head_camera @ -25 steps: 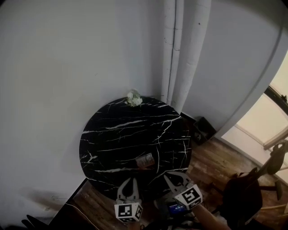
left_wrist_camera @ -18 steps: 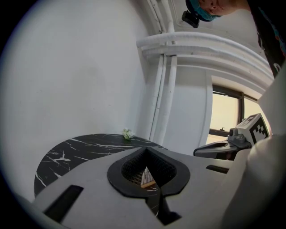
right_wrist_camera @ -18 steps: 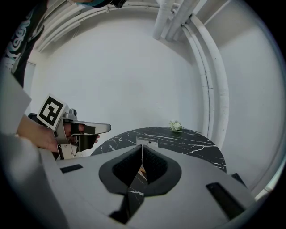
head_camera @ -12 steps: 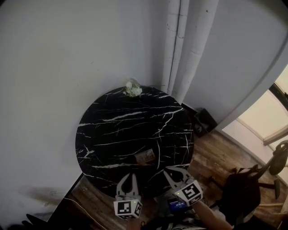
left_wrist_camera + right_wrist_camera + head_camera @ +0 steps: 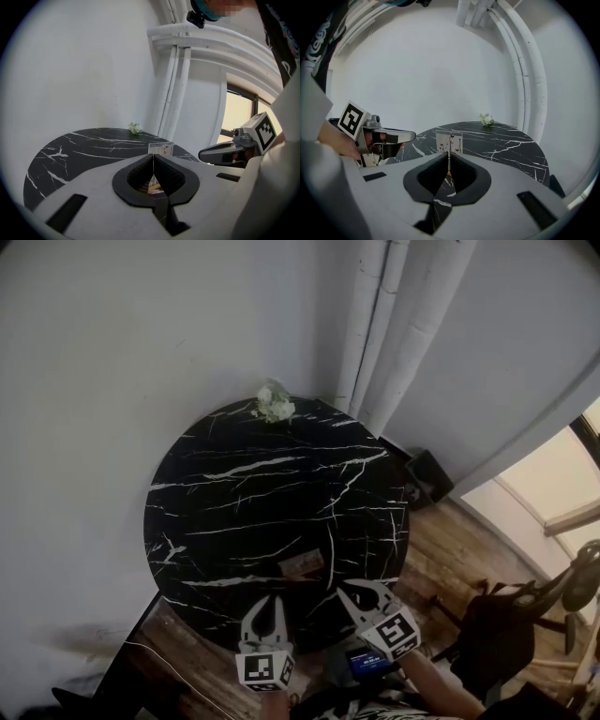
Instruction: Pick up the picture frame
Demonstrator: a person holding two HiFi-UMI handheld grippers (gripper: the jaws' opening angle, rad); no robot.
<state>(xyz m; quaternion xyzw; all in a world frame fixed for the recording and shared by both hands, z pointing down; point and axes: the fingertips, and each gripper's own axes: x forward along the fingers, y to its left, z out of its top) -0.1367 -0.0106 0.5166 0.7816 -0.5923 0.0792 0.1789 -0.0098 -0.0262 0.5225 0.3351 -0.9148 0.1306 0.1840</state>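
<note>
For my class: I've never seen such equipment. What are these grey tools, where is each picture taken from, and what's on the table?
A person, not a robot, holds two two-jaw grippers. One camera on the head looks down; one rides on each gripper, looking along its jaws. The left gripper and right gripper are shut, holding nothing, at the near edge of the round black table. On it stand a picture frame, close by, and white flowers at the far edge.

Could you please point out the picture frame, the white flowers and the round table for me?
picture frame [image 5: 303, 564]: head view, middle of the frame.
white flowers [image 5: 275, 403]: head view, centre of the bunch.
round table [image 5: 225, 512]: head view, bare marble top, left of centre.
</note>
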